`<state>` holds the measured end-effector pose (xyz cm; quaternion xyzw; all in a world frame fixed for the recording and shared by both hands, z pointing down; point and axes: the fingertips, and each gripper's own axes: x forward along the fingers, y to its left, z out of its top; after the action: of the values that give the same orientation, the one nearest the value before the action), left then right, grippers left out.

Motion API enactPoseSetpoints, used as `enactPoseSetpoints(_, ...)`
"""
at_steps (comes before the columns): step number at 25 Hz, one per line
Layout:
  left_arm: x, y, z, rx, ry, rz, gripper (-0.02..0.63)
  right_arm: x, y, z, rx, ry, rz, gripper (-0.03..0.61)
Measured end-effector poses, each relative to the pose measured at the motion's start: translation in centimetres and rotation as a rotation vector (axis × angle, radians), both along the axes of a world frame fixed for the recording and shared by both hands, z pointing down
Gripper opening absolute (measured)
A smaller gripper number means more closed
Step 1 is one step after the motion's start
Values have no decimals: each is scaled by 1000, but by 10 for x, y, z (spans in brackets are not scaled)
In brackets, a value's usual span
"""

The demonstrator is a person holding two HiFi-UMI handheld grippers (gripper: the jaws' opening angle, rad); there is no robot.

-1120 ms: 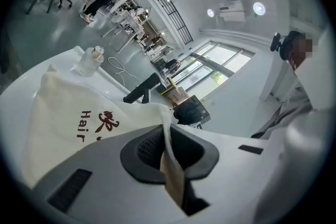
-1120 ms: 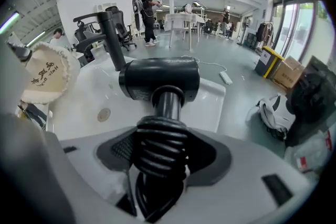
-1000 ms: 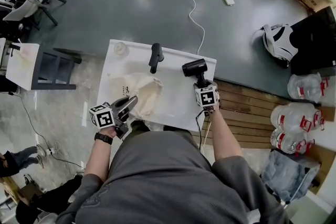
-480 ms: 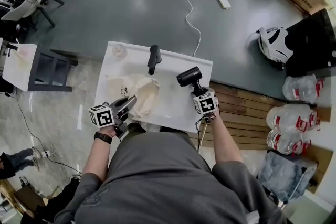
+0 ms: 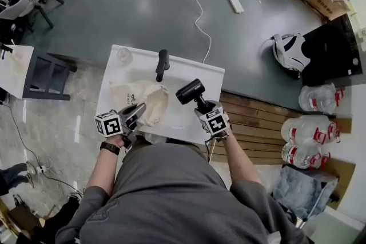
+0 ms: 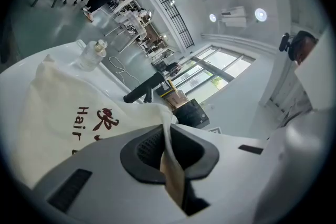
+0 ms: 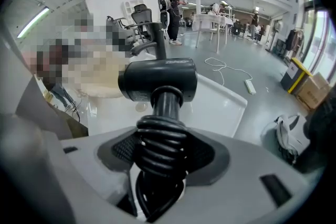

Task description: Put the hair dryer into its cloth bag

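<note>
Hair dryer [image 5: 190,90]: black, T-shaped, short fat barrel set crosswise on a round handle. Black cord [image 7: 160,141] wound in tight coils round the handle's lower part. Off the tabletop [image 5: 189,68], over its right half, tilted, barrel end uppermost. Right gripper [image 5: 201,104] clamped on the coiled handle.

Cloth bag [image 5: 140,101]: cream fabric w/ red mark + dark "Hair" print. Lies crumpled on the left half of the tabletop, toward the near edge. Its near rim is raised and pinched in the left gripper [image 5: 139,111], by the near-left corner. Dryer and bag apart, not touching.
</note>
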<state>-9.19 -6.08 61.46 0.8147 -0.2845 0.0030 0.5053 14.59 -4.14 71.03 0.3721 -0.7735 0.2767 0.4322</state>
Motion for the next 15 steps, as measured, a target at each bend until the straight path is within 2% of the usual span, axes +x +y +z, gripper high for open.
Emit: enactPoseSetpoints(15, 16, -4, -4, 11, 46, -3, 25, -62, 18, -27, 28, 15, -218, 245)
